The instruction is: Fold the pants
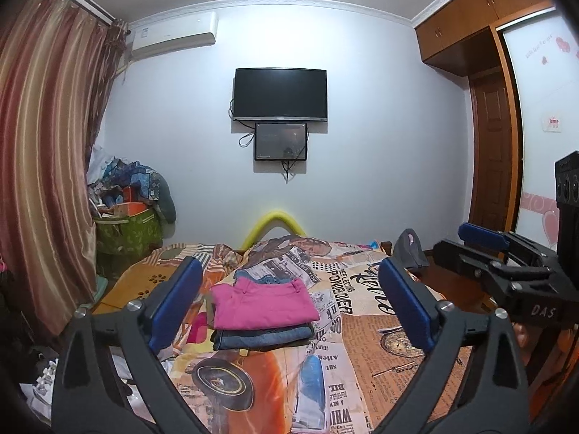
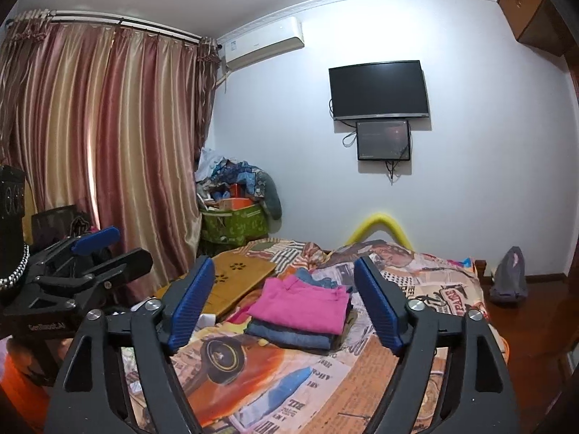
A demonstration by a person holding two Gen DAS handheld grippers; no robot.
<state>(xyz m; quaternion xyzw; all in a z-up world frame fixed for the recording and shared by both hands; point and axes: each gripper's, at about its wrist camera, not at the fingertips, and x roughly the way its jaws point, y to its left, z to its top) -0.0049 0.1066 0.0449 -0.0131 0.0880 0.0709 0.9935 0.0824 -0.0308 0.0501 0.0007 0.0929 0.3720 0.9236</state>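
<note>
- The left gripper (image 1: pixel 291 305) is held above the near part of the bed (image 1: pixel 391 365), its two blue-padded fingers (image 1: pixel 177 303) spread wide apart with nothing between them.
- The right gripper (image 2: pixel 286 307) is likewise raised over the bed, its fingers (image 2: pixel 378 307) wide apart and empty.
- In the left wrist view, the right gripper shows at the right edge, beside the left one and apart from it.
- The pink pants (image 1: pixel 262 303) lie folded flat on top of a small stack in the middle of the bed, ahead of both grippers and touching neither.
- Directly under them lie folded blue jeans (image 1: pixel 262 338); more denim (image 1: pixel 266 277) peeks out at the far edge of the stack.
- The bed is covered by a spread printed with newspaper text and an orange car.
- A yellow padded arch (image 1: pixel 277 224) stands at the far end of the bed.
- On the far wall hangs a dark television (image 1: pixel 280 94) with a smaller screen (image 1: pixel 281 141) just below it.
- Striped curtains (image 2: pixel 97 152) hang at the left, with a green box (image 2: pixel 235 226) piled with clutter beside them.
- An air conditioner (image 1: pixel 173 34) sits high on the wall.
</note>
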